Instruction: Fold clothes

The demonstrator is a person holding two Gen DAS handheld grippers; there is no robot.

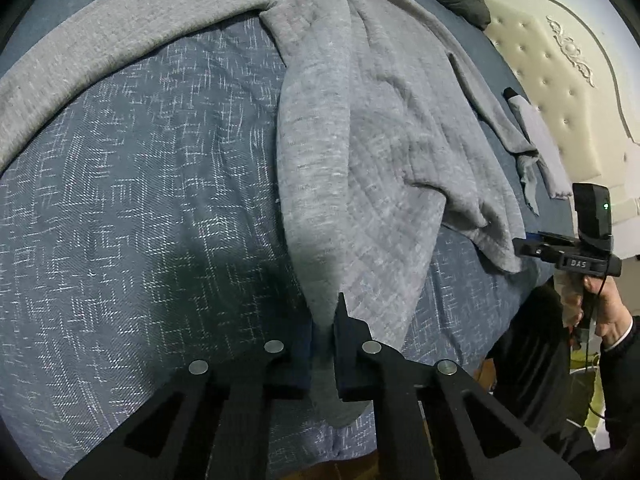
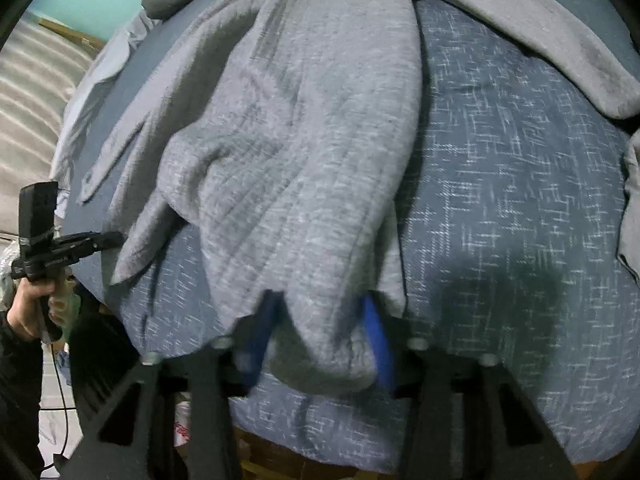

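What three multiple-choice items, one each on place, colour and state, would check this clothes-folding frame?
1. The grey quilted garment lies on:
A. a wooden table
B. a blue patterned bedspread
C. a tiled floor

2. The tufted headboard is:
A. cream
B. red
C. black

3. The left gripper is:
A. open above bare bedspread
B. holding a hanger
C. shut on a fold of the garment

Answers:
1 B, the garment spreads across the blue cross-hatched cover in both views.
2 A, the buttoned panel at the far right of the left wrist view is cream.
3 C, grey cloth is pinched between its closed fingers.
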